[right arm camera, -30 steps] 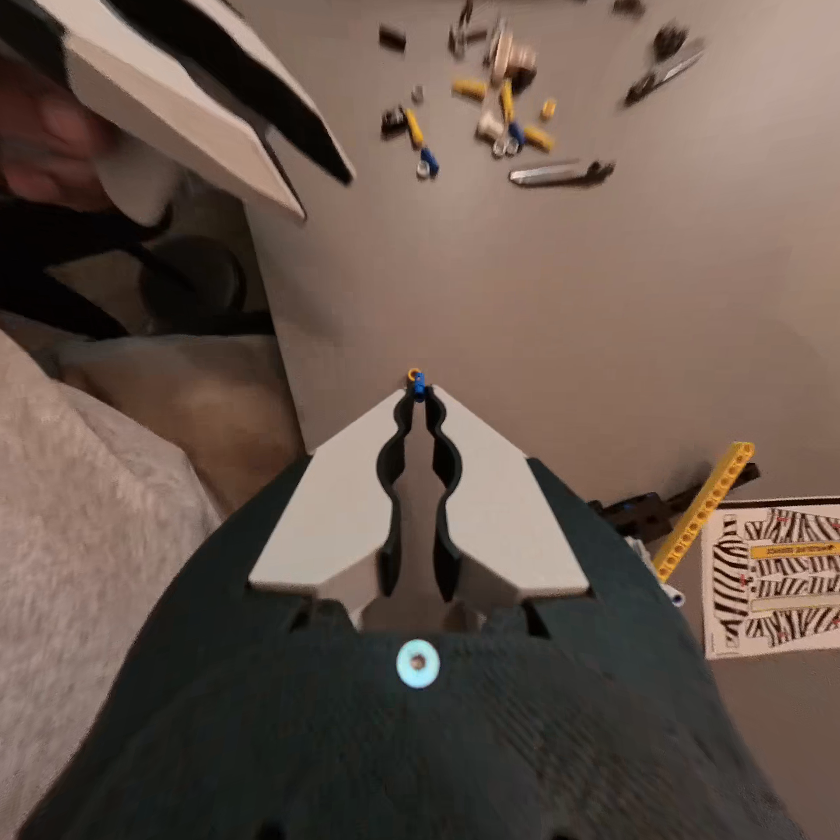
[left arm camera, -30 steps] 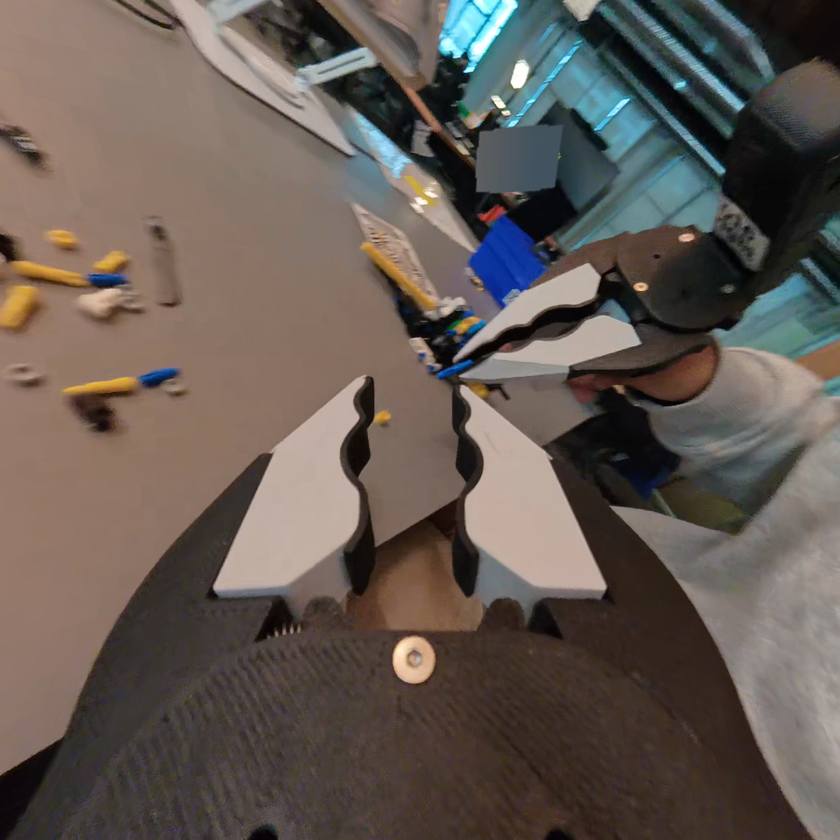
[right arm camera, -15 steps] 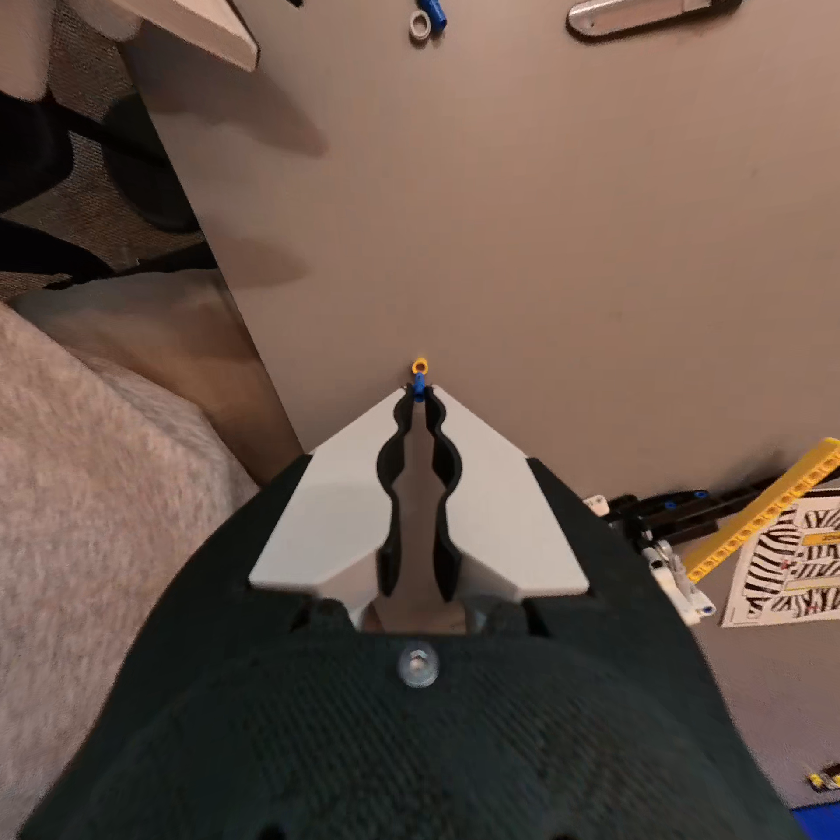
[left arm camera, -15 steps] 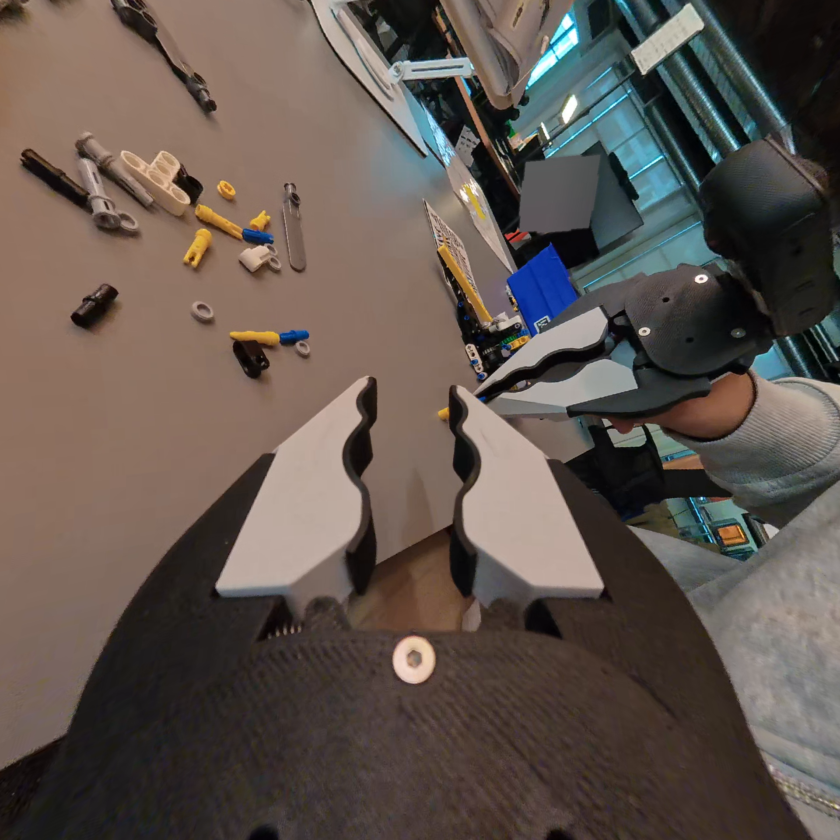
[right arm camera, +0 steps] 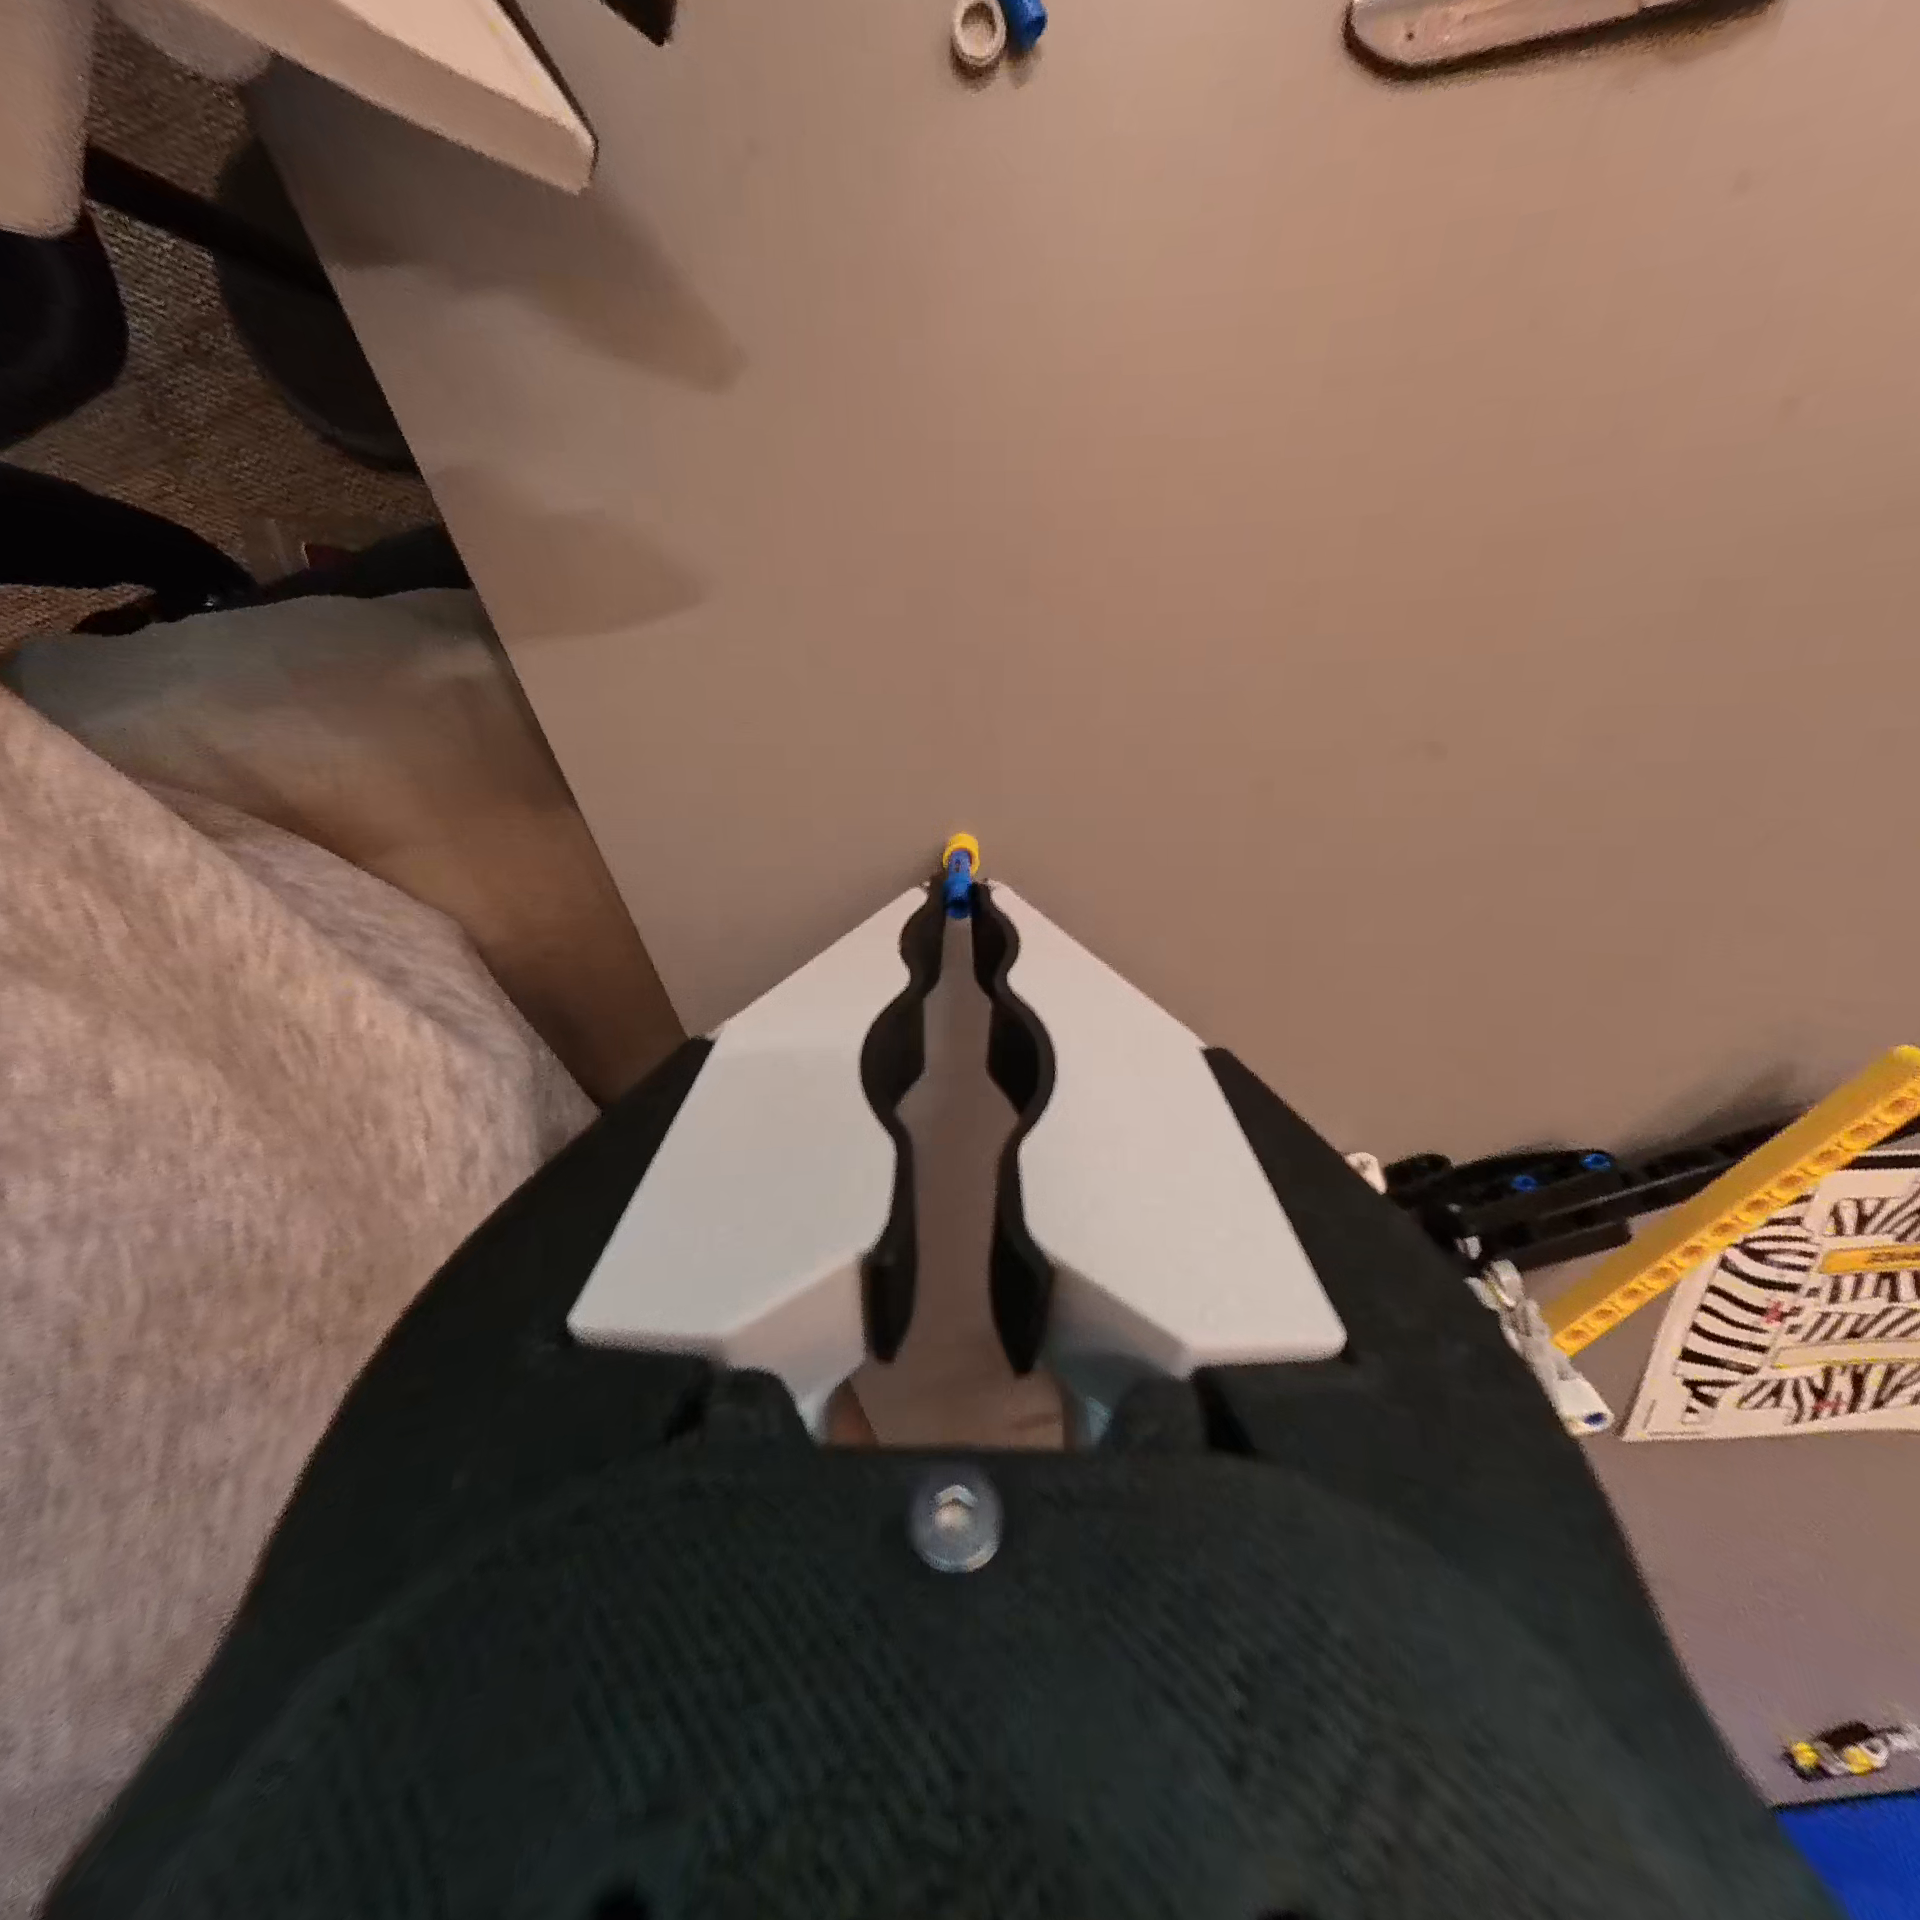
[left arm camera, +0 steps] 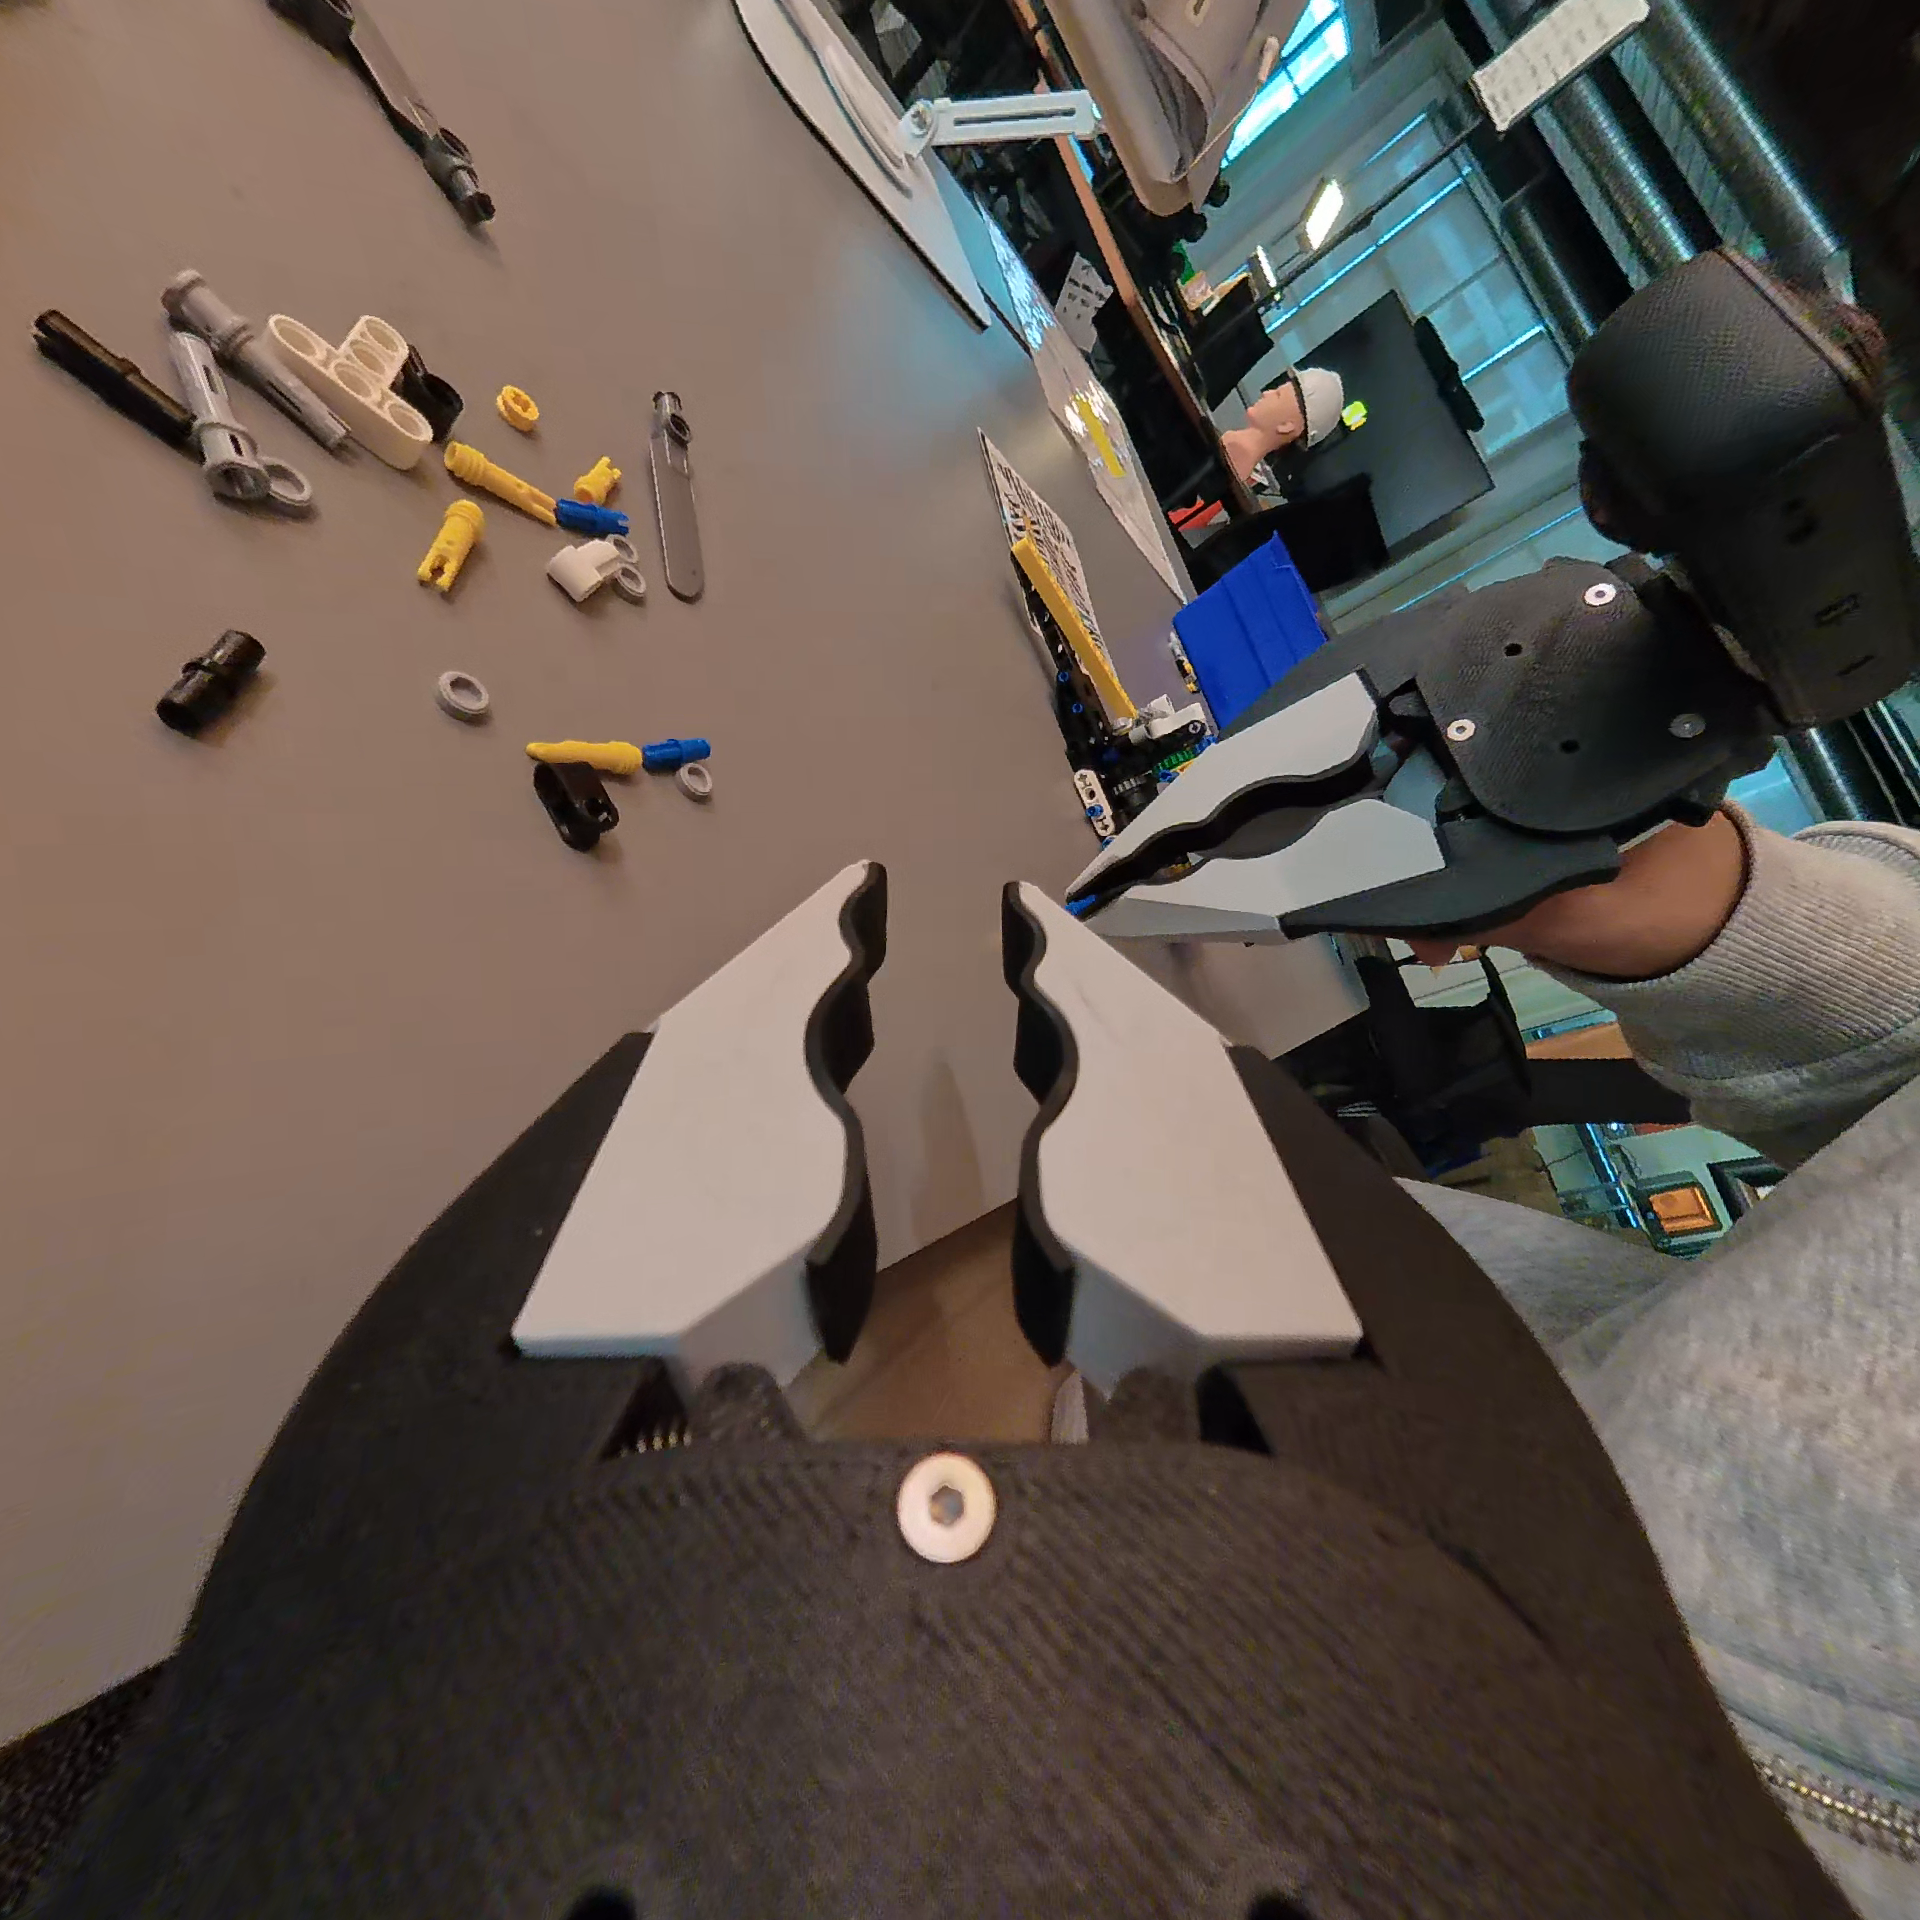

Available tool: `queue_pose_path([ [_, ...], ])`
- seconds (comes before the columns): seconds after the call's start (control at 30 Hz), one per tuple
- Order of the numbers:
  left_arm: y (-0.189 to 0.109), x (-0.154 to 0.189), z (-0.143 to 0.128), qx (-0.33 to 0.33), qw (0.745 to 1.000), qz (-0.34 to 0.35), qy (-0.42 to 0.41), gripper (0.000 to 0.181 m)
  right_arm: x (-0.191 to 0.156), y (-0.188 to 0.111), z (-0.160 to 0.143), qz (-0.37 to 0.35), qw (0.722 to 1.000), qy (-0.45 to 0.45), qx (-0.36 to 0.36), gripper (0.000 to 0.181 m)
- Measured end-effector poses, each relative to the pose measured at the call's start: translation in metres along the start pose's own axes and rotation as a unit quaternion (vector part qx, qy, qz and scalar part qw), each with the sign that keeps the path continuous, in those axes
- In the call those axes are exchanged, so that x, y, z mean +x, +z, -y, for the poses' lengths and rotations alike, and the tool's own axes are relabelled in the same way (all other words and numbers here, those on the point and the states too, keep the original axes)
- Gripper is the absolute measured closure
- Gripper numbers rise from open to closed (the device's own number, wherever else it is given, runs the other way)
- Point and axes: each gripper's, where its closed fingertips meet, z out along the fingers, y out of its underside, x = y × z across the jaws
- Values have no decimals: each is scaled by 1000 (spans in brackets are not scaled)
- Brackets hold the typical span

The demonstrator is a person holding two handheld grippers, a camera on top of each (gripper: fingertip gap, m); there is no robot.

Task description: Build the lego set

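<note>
My right gripper [right arm camera: 958, 891] is pinched on a small blue pin with a yellow bush [right arm camera: 957, 871] at its tips, level above the grey table [right arm camera: 1299, 540]. My left gripper [left arm camera: 943, 902] gapes empty just beside it. The partly built model [right arm camera: 1558, 1195] and striped sticker sheet [right arm camera: 1787, 1320] lie off right; the table edge runs left.

**Left gripper gapes over the grey table, right gripper closed beside it**

The left gripper [left arm camera: 943, 894] fills the lower frame, its jaws apart with nothing between them, above a grey table [left arm camera: 312, 1039]. At right of centre the right gripper [left arm camera: 1081, 902] has its fingers pinched together on a small blue piece [left arm camera: 1083, 906], its tips just beside the left gripper's. Loose lego parts [left arm camera: 457, 540] lie scattered at upper left. A partly built black and yellow assembly [left arm camera: 1091, 686] stands near centre right.
</note>
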Motion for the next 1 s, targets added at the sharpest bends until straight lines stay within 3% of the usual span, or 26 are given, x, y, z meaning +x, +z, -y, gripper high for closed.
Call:
queue_pose_path([
  [1.0, -1, -1, -2, -6, 1000, -4, -9, 166, 2, 0, 4, -8, 1000, -1, -10, 177],
])
